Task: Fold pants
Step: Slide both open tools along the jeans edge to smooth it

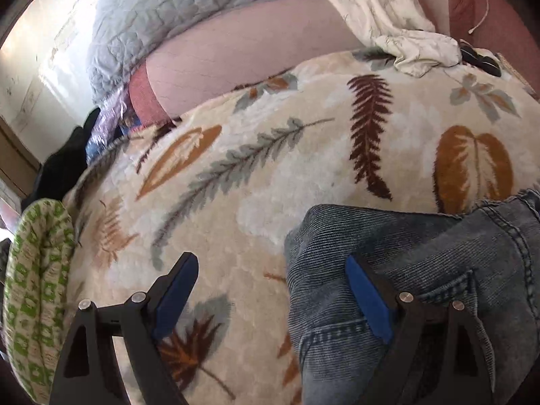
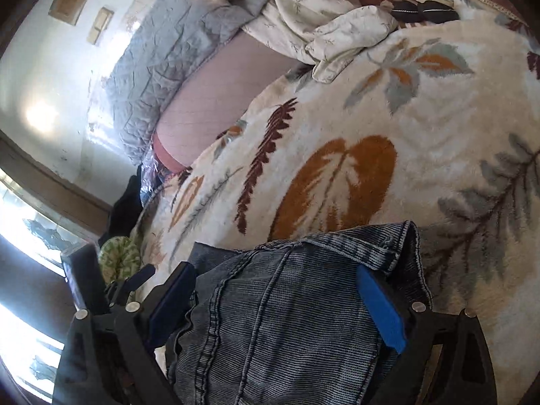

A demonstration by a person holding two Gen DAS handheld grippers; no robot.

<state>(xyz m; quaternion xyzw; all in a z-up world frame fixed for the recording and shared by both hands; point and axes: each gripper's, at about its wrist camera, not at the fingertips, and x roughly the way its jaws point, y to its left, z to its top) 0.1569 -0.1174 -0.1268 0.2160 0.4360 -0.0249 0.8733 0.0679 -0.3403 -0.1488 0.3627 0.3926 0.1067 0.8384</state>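
Note:
Blue denim pants (image 1: 422, 270) lie bunched on a cream leaf-patterned blanket (image 1: 270, 168) on a bed. My left gripper (image 1: 270, 283) is open just above the blanket; its right finger (image 1: 368, 297) rests over the left edge of the denim, its left finger (image 1: 175, 290) over bare blanket. In the right wrist view the pants (image 2: 287, 320) fill the gap of my open right gripper (image 2: 275, 297), with the hem (image 2: 388, 246) folded at the far end. The blue pads (image 2: 381, 310) stand on either side of the cloth, not closed on it.
A grey quilt (image 1: 152, 17) and a crumpled white sheet (image 1: 388, 17) lie at the far side over a pink mattress (image 1: 253, 50). A green-and-white patterned cushion (image 1: 37, 287) sits at the left bed edge. Dark small objects (image 2: 422, 8) lie near the headboard. A window is at left.

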